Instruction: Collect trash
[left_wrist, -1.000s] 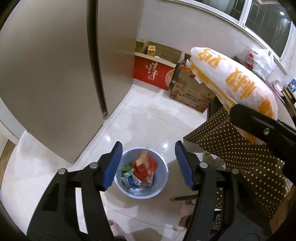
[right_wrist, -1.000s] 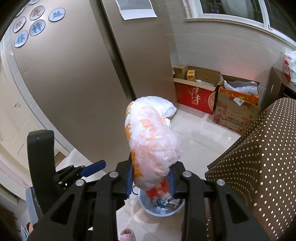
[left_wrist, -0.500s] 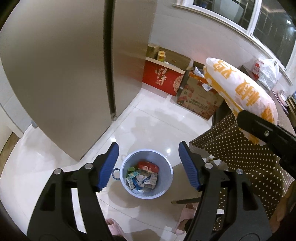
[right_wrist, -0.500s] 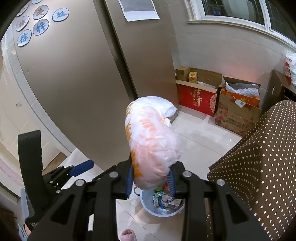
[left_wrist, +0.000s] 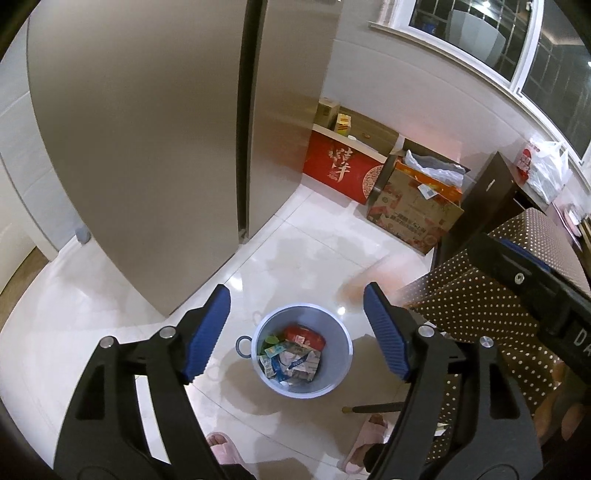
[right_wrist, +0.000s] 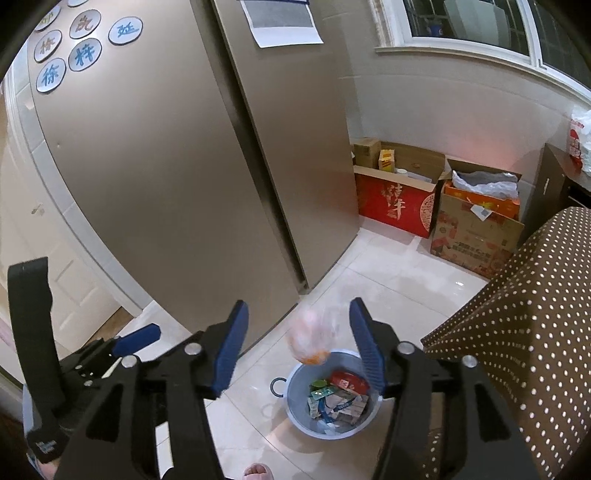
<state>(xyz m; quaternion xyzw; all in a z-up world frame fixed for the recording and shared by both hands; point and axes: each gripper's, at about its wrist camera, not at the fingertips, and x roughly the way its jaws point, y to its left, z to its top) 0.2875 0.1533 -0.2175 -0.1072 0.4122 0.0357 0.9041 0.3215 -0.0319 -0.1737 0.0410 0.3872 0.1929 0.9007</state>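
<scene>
Hanging over the round pale-blue plastic bin (left_wrist: 303, 350) in the left wrist view, the left tool (left_wrist: 297, 334) is opening, its blue ribbed pads standing wide apart with nothing between them. The bin is sitting on the glossy white tiled floor (left_wrist: 314, 254), close beside the brown tablecloth with white dots (left_wrist: 491, 306), and is already holding a red packet and crumpled paper wrappers. A dark chair leg and a pair of pink slippers (left_wrist: 369, 424) are lying just below the bin. The falling bag is not showing here at all, so this view is giving no check on its path.

Looking along the right wrist view, the right tool (right_wrist: 299, 339) is also opening — its pads are clear of the crumpled white-and-orange plastic bag (right_wrist: 310, 341), which is blurring in mid-air between them, just above the far-left edge of the bin's rim (right_wrist: 295, 373). So this tool is gripping nothing.

The risk, as I judge it, is a miss. The bag is dropping over the rim rather than over the middle, so it may be clipping the edge and tumbling onto the floor. Being light and puffy, it may also be perching on the heap of wrappers instead of sinking — and rolling out. A nudge from a slipper or the cloth could be shifting the light bin as well.
</scene>
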